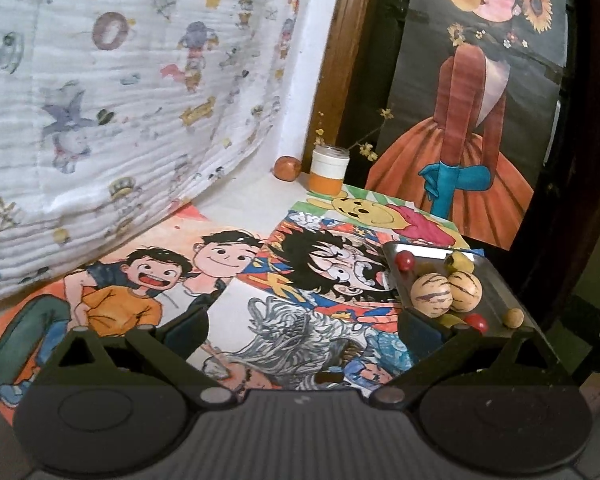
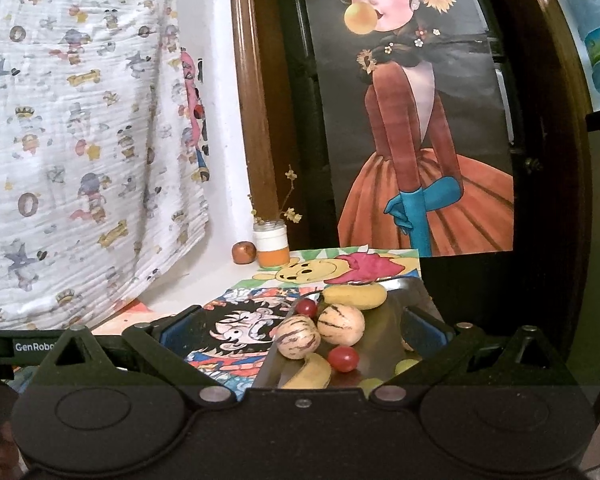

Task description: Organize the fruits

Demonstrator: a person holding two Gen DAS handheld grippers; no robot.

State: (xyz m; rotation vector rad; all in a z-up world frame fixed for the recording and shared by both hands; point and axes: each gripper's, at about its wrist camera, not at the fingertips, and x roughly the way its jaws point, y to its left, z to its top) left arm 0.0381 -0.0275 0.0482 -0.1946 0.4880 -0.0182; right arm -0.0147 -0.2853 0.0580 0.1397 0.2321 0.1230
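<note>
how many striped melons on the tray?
2. Both mid-tray, touching side by side: left striped melon, right striped melon. More could hide behind the right gripper.

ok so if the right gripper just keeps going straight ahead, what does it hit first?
Probably the two striped melons in the metal tray; they sit dead ahead of the open right gripper, though depth is hard to judge.

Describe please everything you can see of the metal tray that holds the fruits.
The metal tray looks like shiny steel, shallow, with low raised walls. It lies flat on the cartoon drawings. Inside are two striped pale melons, red cherry tomatoes, yellow fruits and green grapes. No gripper touches it.
</note>
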